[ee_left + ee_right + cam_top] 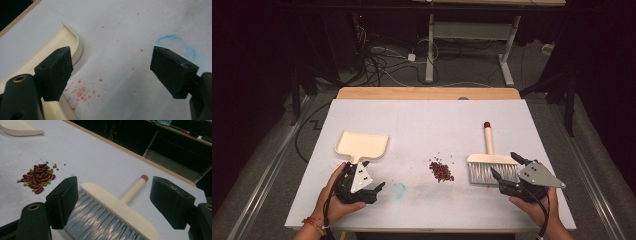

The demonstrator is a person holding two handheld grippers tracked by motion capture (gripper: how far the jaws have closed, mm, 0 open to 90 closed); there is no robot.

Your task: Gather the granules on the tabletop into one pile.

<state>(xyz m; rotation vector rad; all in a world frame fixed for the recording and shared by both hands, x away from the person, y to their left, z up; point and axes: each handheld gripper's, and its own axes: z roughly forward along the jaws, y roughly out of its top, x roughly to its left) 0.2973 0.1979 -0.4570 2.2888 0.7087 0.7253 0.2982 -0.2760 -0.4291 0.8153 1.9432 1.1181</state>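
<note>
A cream dustpan (362, 145) lies flat at the table's left, its handle toward the person. My left gripper (374, 175) rests just beside that handle, open, with bare table between its jaws. In the left gripper view the dustpan's rim (57, 42) runs past the left jaw of the left gripper (111, 60). A small pile of red and green beans (441, 171) sits mid-table. A cream brush (489, 162) with grey bristles lies to the right of the pile. My right gripper (506, 165) stands open at the right end of the brush head. Its jaws straddle the brush (117, 207) without touching it.
A faint blue ring (398, 190) is drawn on the white table cover, right of the left gripper. Red stains (80, 91) mark the cover by the dustpan. The beans (37, 178) lie left of the right gripper's jaws. The table's wooden far edge (427, 93) borders a floor strewn with cables.
</note>
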